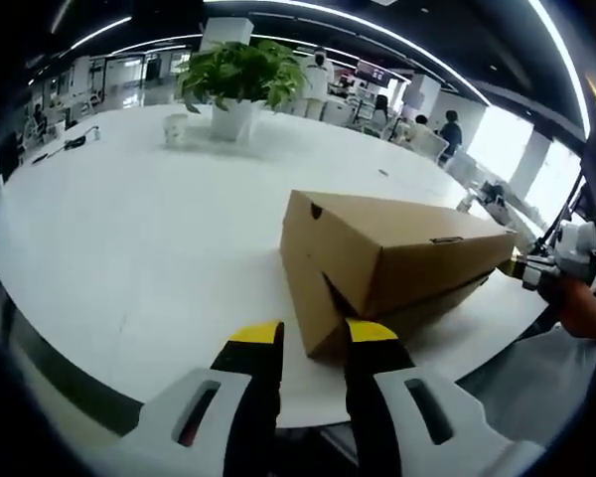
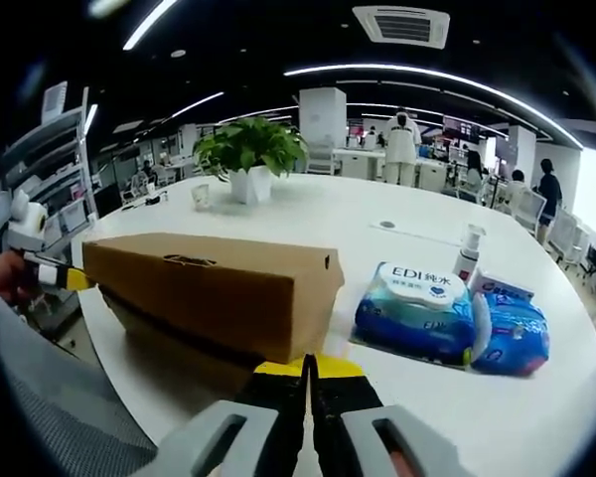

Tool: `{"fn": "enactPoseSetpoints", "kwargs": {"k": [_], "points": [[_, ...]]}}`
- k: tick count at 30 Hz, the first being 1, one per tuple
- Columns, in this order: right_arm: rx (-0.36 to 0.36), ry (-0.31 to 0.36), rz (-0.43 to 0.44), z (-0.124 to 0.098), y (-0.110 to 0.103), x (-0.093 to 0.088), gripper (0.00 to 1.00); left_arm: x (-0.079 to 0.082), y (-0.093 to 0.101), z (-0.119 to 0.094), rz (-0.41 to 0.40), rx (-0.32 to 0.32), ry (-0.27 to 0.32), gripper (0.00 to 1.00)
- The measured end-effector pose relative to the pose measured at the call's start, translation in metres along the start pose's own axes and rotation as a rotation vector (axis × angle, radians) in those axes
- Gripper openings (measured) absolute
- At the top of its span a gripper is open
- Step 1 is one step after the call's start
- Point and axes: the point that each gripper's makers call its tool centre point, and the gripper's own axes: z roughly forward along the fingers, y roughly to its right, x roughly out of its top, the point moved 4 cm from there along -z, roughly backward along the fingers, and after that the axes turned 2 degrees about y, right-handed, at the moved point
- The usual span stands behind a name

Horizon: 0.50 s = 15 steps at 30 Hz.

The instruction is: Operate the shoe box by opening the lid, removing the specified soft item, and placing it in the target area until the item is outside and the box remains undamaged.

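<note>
Plain brown cardboard shoe box [image 1: 392, 260], matte with crisp edges, sits on the glossy white table [image 1: 139, 248]. Left gripper [image 1: 313, 333] jaws sit apart around its near corner; right gripper [image 2: 309, 368] looks pinched closed under the lid edge. Soft blue wipes pack [image 2: 415, 310] beside it; box contents hidden.

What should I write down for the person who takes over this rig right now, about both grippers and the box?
Left hand-held gripper: open, at one end of the box, holding nothing.
Right hand-held gripper: jaws together at the other end; whether they pinch the lid's edge cannot be told.
Box: lying on the white table, undamaged. The lid is still on, with a dark gap under its edge.
A wipes pack lies beside the box.
Done: both grippers are at the box.
Left: lift the lid, take out the soft item, place it outside.
</note>
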Motion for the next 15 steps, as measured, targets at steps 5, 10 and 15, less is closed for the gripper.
{"fn": "enactPoseSetpoints", "kwargs": {"k": [5,10,15], "points": [[-0.002,-0.005,0.003,0.0001,0.0009,-0.0023,0.0,-0.0009,-0.0008,-0.0006,-0.004,-0.002,-0.001,0.23],[-0.002,-0.015,0.007,0.0016,0.0021,-0.0049,0.0,-0.0038,-0.002,-0.0003,-0.018,-0.007,-0.006,0.23],[0.0,-0.024,0.007,0.0027,0.0025,-0.0078,0.0,-0.0052,-0.0016,0.0,-0.031,-0.008,-0.008,0.22]]}}
